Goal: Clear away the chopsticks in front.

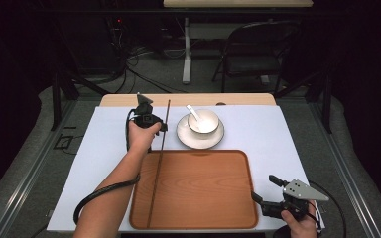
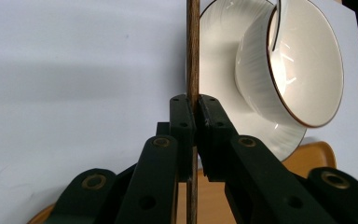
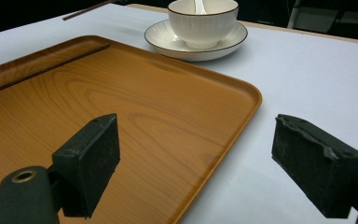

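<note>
High view, left gripper (image 1: 162,127) clamping chopstick (image 1: 159,158) along tray (image 1: 228,218) left rim

Free passage is afforded across the bare wooden tray (image 1: 203,188) and the white cloth (image 1: 263,129) to its right, while the bowl (image 1: 203,121) on its saucer (image 1: 200,138) obstructs the far side.

Ahead of you a round white ribbed bowl (image 1: 204,121) with a white spoon (image 1: 194,113) in it stands on a white saucer (image 1: 184,135), just beyond the tray. Past the table you see a dark folding chair (image 1: 250,49).
</note>
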`<act>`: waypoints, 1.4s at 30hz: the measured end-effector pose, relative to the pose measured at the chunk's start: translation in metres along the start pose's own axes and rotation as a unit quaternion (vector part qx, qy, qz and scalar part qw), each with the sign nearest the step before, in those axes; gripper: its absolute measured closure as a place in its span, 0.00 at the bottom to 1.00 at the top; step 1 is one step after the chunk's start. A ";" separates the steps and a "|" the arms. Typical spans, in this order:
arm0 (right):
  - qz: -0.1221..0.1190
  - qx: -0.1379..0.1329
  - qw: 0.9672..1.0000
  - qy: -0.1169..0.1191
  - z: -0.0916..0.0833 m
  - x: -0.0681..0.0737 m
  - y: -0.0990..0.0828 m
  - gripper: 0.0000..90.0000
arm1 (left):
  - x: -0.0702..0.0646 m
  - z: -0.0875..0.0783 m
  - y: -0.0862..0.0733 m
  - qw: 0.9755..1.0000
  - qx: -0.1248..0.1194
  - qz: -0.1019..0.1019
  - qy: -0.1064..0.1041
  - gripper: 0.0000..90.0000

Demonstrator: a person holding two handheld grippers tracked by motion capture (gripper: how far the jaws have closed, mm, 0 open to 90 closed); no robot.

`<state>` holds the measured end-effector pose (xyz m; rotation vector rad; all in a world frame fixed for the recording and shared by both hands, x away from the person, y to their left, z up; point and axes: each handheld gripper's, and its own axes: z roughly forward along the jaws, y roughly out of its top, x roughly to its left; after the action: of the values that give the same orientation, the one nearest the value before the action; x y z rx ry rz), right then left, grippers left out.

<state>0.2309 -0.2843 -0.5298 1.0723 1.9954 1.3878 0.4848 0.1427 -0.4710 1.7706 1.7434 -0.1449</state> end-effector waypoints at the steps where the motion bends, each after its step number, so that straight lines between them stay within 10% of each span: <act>1: 0.001 0.000 1.000 0.000 0.000 0.000 0.000 0.16 | 0.001 -0.004 -0.002 1.000 0.001 0.001 0.001 0.94; 23: 0.003 0.002 1.000 -0.004 0.001 0.000 0.001 0.16 | 0.030 -0.085 -0.067 1.000 -0.006 0.023 -0.009 0.94; 42: 0.003 0.001 1.000 -0.006 0.001 0.001 0.001 0.17 | 0.051 -0.058 -0.146 0.998 0.050 0.021 -0.012 0.94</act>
<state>0.2315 -0.2832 -0.5295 1.0849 1.9861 1.3794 0.3343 0.2030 -0.5025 1.8674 1.7078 -0.2399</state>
